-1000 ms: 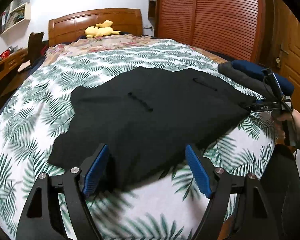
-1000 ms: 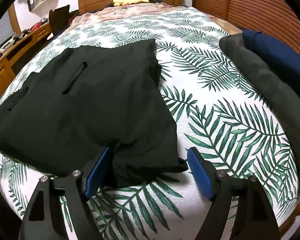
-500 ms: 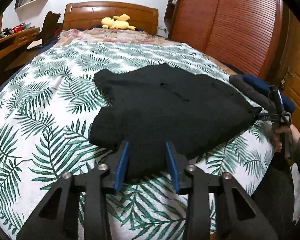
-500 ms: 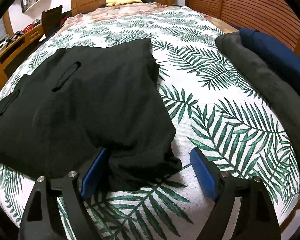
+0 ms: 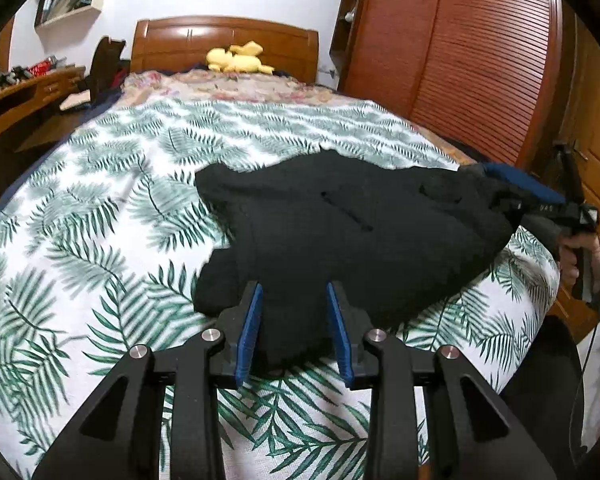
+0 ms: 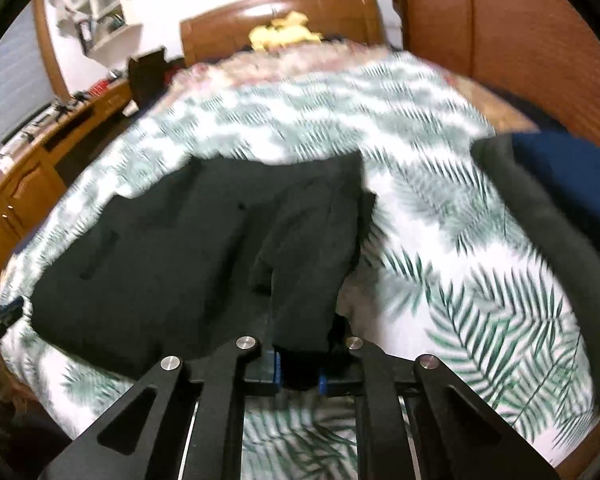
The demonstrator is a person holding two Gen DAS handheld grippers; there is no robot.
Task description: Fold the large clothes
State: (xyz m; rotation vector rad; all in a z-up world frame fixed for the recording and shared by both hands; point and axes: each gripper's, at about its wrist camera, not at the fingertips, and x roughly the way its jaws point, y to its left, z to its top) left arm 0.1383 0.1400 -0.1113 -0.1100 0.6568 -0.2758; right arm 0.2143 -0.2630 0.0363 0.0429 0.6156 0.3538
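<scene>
A large black garment [image 5: 340, 232] lies on the palm-leaf bedspread [image 5: 100, 240], and it also shows in the right wrist view [image 6: 188, 256]. My left gripper [image 5: 294, 328] is shut on the garment's near corner, its blue pads [image 5: 250, 320] pressing bunched cloth. My right gripper [image 6: 298, 376] is shut on the garment's other near corner and lifts it off the bed. The right gripper also shows in the left wrist view [image 5: 512, 210] at the far right, gripping the cloth edge.
A folded grey and navy pile [image 6: 560, 200] sits on the bed's right edge. A yellow plush toy [image 5: 238, 60] lies by the wooden headboard. A wooden wardrobe [image 5: 460, 60] stands right, and a desk [image 5: 20, 96] left.
Both grippers closed on the garment's near corners; the left first, the right within the last half second. The garment is now lifted and bunched, pulled up off the bedspread.
</scene>
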